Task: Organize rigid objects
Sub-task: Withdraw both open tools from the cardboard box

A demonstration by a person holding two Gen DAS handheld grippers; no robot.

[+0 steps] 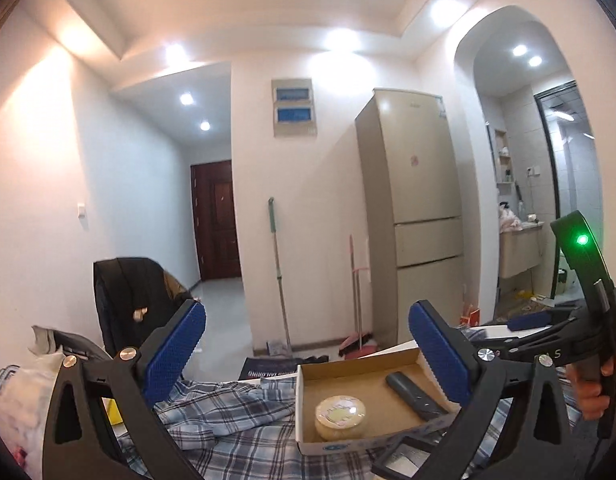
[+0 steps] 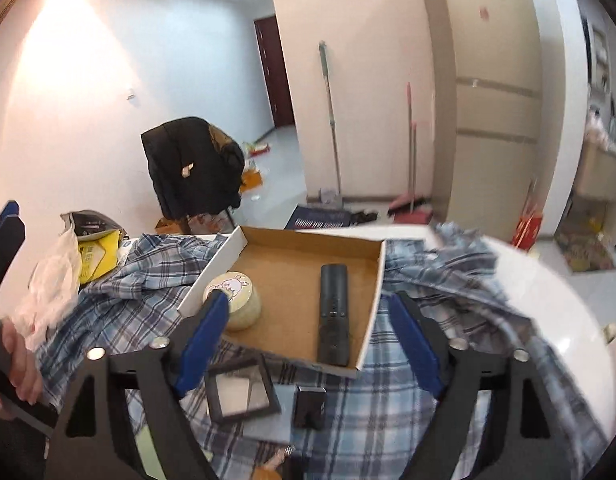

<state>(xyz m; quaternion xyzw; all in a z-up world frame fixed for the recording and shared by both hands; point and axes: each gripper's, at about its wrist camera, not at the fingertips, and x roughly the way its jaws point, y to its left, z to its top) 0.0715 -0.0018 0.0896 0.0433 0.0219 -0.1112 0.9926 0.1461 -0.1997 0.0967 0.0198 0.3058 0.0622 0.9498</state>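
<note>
Your left gripper: released, empty | your right gripper: released, empty | black rectangular remote and round cream tin: inside shallow brown cardboard box

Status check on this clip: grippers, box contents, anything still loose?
Left gripper open, empty. Right gripper open, empty. Remote and round tin in cardboard box. Black frame, small black block still outside on plaid cloth.

Little reads clearly; the black handle of the right gripper bears pale letters, only a final "S" legible; the dark mat on the floor carries a white line of lettering too blurred to read.
</note>
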